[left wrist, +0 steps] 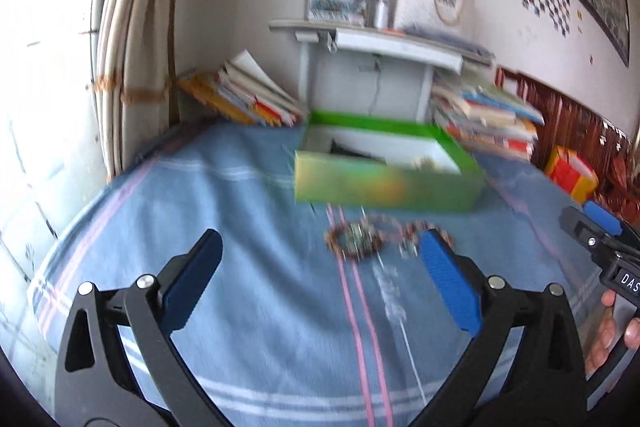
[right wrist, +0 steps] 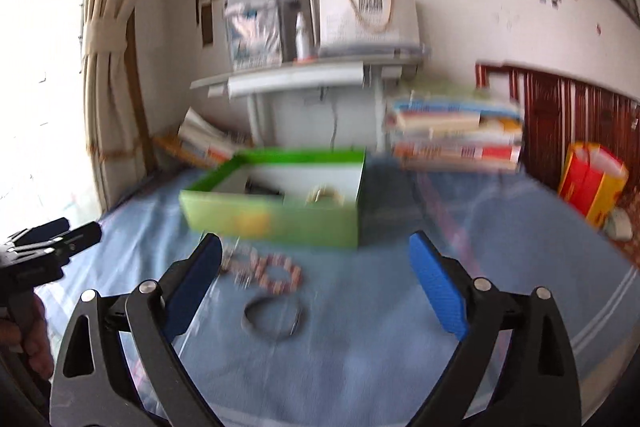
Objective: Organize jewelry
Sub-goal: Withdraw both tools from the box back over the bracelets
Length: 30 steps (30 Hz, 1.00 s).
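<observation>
Both frames were smeared with motion blur, so fine detail was poor. Left gripper [left wrist: 322, 267] stood with its jaws spread wide and nothing between them, raised above the blue striped bedspread [left wrist: 240, 227]. Right gripper [right wrist: 316, 267] was the same: jaws wide apart, empty.

Jewelry lay loose on the bedspread just in front of the green box [right wrist: 280, 211]. From the right wrist view I made out a pink beaded bracelet [right wrist: 278, 273], a dark bangle [right wrist: 274, 317] nearer the camera, and a blurred tangle of smaller pieces [right wrist: 236, 263] next to the left blue pad. From the left wrist view there was a brown beaded bracelet [left wrist: 352, 241] with something glinting inside its ring; whether the items were touching I could not tell. The box sat open, lid off, with at least one pale ring-shaped piece [right wrist: 325, 194] already inside, near its right wall.

My read: the sorting was partly done, and this moment was an approach between picks, neither tool committed yet.

Next move, as I judged it: bring one gripper down over a single bracelet, pads straddling the bead ring, close lightly, then lift over the box's front wall. The soft cloth could bunch into the pinch.
</observation>
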Motion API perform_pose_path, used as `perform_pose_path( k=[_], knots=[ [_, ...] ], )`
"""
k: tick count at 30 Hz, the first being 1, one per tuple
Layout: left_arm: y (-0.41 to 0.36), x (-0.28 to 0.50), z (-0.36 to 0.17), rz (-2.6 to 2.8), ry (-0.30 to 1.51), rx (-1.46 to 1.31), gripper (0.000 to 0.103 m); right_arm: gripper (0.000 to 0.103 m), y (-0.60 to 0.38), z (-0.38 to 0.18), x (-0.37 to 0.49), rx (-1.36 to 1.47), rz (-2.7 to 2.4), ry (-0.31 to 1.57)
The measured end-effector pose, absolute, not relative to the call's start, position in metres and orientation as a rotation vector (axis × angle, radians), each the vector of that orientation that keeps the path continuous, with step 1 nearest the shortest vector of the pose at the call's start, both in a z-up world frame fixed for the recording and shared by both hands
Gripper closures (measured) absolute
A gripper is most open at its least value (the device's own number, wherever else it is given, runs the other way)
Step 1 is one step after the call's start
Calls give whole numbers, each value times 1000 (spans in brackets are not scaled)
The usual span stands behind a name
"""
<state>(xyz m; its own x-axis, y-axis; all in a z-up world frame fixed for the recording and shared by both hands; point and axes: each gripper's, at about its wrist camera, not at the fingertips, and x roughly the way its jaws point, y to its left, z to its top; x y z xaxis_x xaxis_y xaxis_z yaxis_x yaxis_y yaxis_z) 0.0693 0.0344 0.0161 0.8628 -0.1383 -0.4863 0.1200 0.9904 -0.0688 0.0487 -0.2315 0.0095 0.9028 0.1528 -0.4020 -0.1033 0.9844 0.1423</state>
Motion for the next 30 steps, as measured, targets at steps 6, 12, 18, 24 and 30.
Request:
perform_pose_path(
  k=[6,12,18,24,30],
  knots=[
    [23,48,-6,-161,542,-17,5,11,-215,-6,22,94,168,441],
    [21,40,0,-166,531,-6,5,11,-213,-2,9,111,182,424],
    [18,36,3,-171,532,8,5,11,-215,3,4,119,184,408],
    [17,36,3,-173,533,6,5,11,-216,3,4,122,181,410],
    [15,36,0,-182,541,5,5,11,-218,0,5,127,176,418]
  ],
)
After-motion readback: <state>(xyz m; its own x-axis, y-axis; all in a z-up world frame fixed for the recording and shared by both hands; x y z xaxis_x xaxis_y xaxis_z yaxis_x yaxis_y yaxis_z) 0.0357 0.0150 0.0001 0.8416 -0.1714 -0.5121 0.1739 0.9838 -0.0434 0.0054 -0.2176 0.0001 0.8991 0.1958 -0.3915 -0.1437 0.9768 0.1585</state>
